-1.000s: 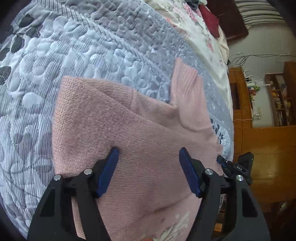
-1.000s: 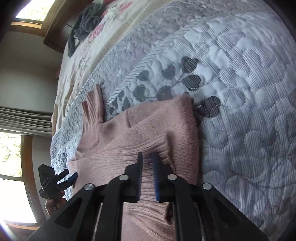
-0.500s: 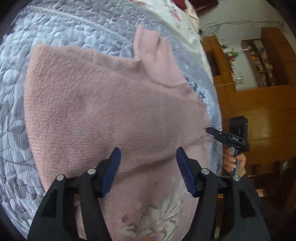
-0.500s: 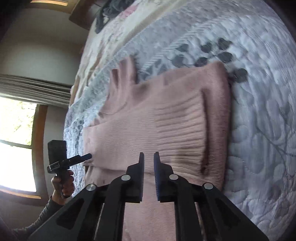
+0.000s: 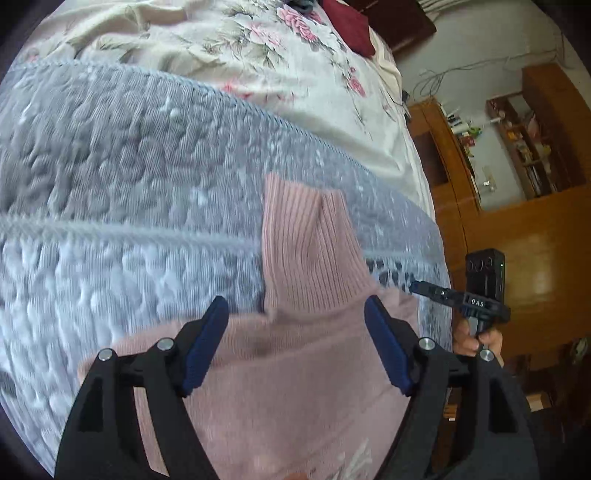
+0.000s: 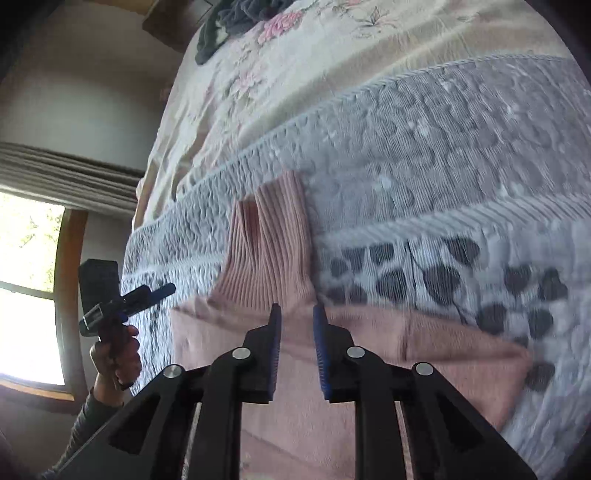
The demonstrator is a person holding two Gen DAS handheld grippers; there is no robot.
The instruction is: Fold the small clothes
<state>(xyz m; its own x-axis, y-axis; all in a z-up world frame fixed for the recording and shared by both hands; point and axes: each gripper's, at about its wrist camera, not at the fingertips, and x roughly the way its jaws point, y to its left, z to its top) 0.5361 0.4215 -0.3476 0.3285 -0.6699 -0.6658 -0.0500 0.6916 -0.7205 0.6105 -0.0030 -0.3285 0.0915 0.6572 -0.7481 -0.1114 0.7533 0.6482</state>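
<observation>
Sweater [image 5: 295, 369]: pink knit, lying flat on the grey quilted bedspread [image 5: 129, 221] of the bed; its ribbed collar [image 5: 306, 251] points away from both cameras toward the floral sheet [image 5: 277, 74].
Left gripper [image 5: 295, 343]: jaws spread wide, released, nothing between them; they hang over the sweater body just below the collar. Contact with the fabric cannot be told.
Right gripper [image 6: 297, 350]: jaws nearly together with a narrow gap, nothing pinched in that gap; they sit over the base of the collar [image 6: 269, 251].
Only in the left wrist view: a pale printed motif [image 5: 354, 458] on the sweater near the bottom edge; a dark red cloth [image 5: 347, 29] at the far end of the bed; wooden cabinets and shelves [image 5: 517, 166] at the right; the right gripper seen from outside [image 5: 458, 299], off the sweater's right edge, with fingers [image 5: 469, 336] on its handle.
Only in the right wrist view: dark leaf shapes [image 6: 443, 280] printed on the bedspread beside the collar; the sweater's folded right edge [image 6: 509, 373] reaching a corner on the quilt; a dark grey garment [image 6: 236, 18] at the head of the bed; a bright window [image 6: 26, 295] with pleated curtain [image 6: 66, 173]; the left gripper seen from outside [image 6: 125, 299], held by a hand [image 6: 118, 358] in a dark sleeve [image 6: 81, 424], beside the bed edge.
Sharpness: both views are motion-blurred, the quilt texture most of all.
</observation>
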